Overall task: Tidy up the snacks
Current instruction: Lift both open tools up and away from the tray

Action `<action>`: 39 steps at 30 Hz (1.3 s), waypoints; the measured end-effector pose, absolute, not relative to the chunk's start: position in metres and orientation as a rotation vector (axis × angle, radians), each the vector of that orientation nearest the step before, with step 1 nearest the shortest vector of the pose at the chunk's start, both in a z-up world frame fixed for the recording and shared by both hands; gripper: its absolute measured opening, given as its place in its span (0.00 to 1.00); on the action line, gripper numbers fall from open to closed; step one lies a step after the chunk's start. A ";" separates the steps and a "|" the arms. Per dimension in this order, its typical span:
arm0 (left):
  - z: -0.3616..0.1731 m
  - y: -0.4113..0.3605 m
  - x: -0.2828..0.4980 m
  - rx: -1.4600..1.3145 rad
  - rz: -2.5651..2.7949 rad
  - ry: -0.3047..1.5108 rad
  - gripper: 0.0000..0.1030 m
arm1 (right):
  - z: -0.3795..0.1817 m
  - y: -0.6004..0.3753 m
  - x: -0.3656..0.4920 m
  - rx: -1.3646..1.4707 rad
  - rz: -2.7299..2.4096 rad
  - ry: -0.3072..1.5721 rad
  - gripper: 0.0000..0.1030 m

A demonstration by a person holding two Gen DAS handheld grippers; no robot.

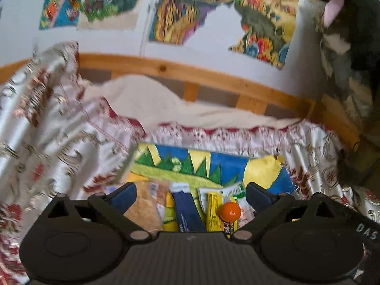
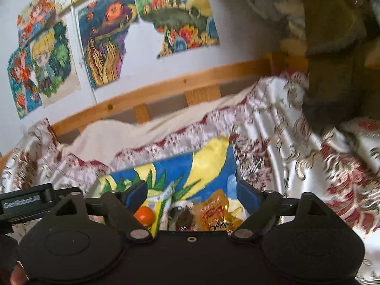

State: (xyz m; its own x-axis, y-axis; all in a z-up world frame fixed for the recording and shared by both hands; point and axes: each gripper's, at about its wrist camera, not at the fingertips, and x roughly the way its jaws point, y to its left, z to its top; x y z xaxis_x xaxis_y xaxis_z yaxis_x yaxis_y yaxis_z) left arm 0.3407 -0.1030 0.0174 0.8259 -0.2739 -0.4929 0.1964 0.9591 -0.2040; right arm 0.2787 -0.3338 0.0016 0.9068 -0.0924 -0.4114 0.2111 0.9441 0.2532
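My left gripper [image 1: 191, 194] is open and hangs above a row of snacks with nothing between its blue pads. Under it lie a brown cracker packet [image 1: 142, 210], a dark blue bar [image 1: 187, 211], a yellow bar [image 1: 213, 211], an orange round sweet [image 1: 229, 211] and a white-green packet [image 1: 234, 191], all on a colourful painted sheet [image 1: 213, 166]. My right gripper [image 2: 192, 196] is open too and holds nothing. Below it I see the orange sweet [image 2: 144, 215], a dark brown snack [image 2: 184, 218] and a golden-orange packet [image 2: 213, 213].
The sheet lies on a white-and-red patterned bedspread [image 1: 59, 130]. A cream blanket [image 1: 154, 99] and a wooden bed rail [image 1: 213, 73] lie behind it. Posters [image 2: 104, 47] hang on the wall. Dark hanging fabric [image 2: 332, 59] crowds the right side.
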 end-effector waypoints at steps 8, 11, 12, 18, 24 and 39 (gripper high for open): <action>0.046 -0.077 0.282 -0.131 -0.232 0.465 0.99 | 0.038 -0.319 0.215 0.250 -0.150 0.305 0.98; 0.051 -0.067 0.254 -0.131 -0.229 0.437 0.99 | 0.046 -0.311 0.188 0.239 -0.146 0.286 0.99; 0.053 -0.064 0.246 -0.129 -0.229 0.429 0.99 | 0.047 -0.308 0.179 0.237 -0.145 0.283 0.99; 0.057 -0.044 0.198 -0.120 -0.228 0.413 1.00 | 0.052 -0.290 0.129 0.208 -0.125 0.269 0.99; 0.055 -0.023 0.158 -0.100 -0.216 0.419 0.99 | 0.051 -0.268 0.088 0.169 -0.100 0.274 0.99; 0.025 0.006 0.096 0.015 -0.129 0.594 1.00 | 0.031 -0.227 0.028 0.134 -0.050 0.392 0.99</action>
